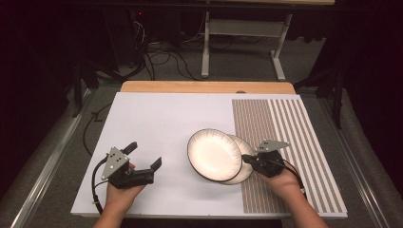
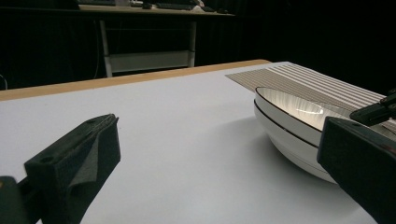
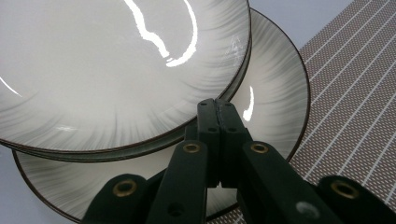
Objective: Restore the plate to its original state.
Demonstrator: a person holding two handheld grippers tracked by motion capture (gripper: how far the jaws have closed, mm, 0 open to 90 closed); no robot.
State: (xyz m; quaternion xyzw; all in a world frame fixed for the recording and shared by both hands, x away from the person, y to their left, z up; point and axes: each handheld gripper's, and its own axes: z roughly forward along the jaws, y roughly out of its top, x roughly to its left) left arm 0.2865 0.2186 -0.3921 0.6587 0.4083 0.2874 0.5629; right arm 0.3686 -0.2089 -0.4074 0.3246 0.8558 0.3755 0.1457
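Top plate (image 1: 213,154) on lower plate (image 1: 243,164)

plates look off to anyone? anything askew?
Yes. The top plate sits off-centre on the bottom plate, shifted left and propped on its rim, so it tilts. The bottom plate straddles the striped mat edge. No chips or spills visible.

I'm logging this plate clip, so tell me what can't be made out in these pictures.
- High view: most of the lower plate is covered by the upper plate.
- Right gripper view: the shut right gripper hides whether its tips touch either plate.
- Left gripper view: the open left gripper has its right-hand jaw blocking the plates' near side.
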